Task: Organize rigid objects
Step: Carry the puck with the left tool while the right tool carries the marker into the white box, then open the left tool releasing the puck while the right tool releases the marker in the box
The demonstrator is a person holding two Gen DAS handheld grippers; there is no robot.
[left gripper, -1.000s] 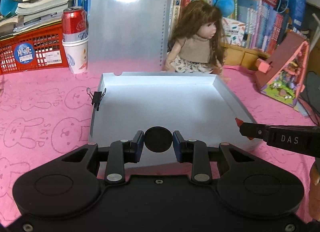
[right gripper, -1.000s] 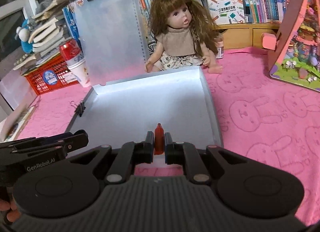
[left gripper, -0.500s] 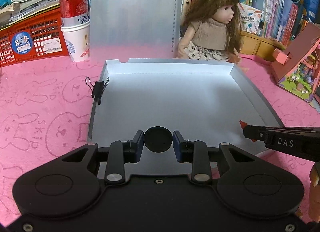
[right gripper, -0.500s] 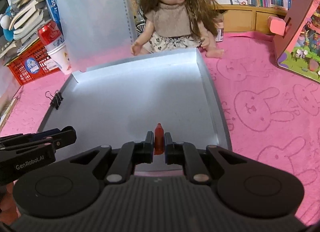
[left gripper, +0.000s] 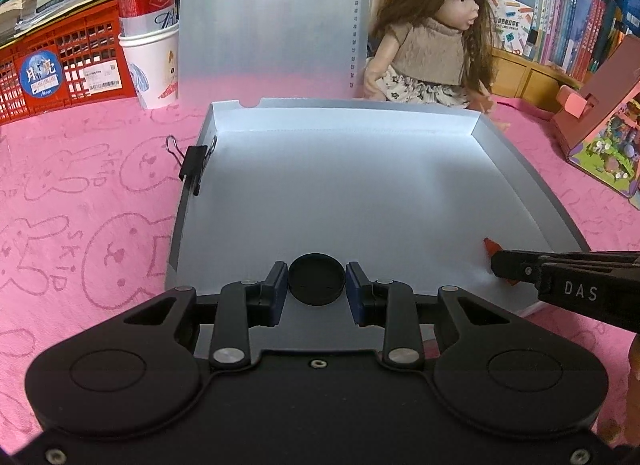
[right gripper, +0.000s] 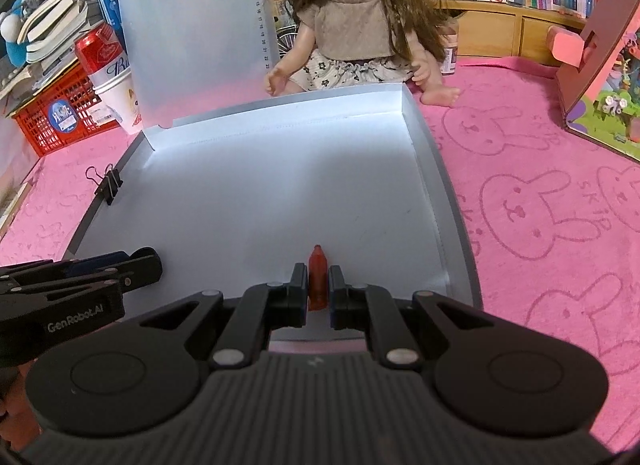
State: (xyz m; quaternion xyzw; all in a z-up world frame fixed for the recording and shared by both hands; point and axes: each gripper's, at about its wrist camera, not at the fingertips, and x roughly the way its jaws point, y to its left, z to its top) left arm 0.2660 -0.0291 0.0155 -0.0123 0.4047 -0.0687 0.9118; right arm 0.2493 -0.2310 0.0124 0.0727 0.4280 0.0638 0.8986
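A grey open box (left gripper: pixel 532 185) lies on the pink cloth, its lid standing up behind; it also shows in the right wrist view (right gripper: pixel 436 153). My left gripper (left gripper: pixel 317 285) is shut on a round black cap (left gripper: pixel 317 280), held over the box's near edge. My right gripper (right gripper: pixel 318 289) is shut on a small red bottle-shaped piece (right gripper: pixel 317 265), over the box's near right part. The right gripper shows in the left wrist view (left gripper: pixel 496 261) with the red tip (left gripper: pixel 489 243) sticking out. The left gripper's fingers (right gripper: pixel 120 265) show in the right wrist view.
A black binder clip (left gripper: pixel 194 163) sits on the box's left wall. A doll (left gripper: pixel 432 37) sits behind the box. A red can in a paper cup (left gripper: pixel 150 33) and a red basket (left gripper: pixel 60 65) stand at back left. A pink toy house (left gripper: pixel 600 113) stands at right.
Both grippers have moved forward over the box with their objects still held. The doll and the box's far wall look nearer.
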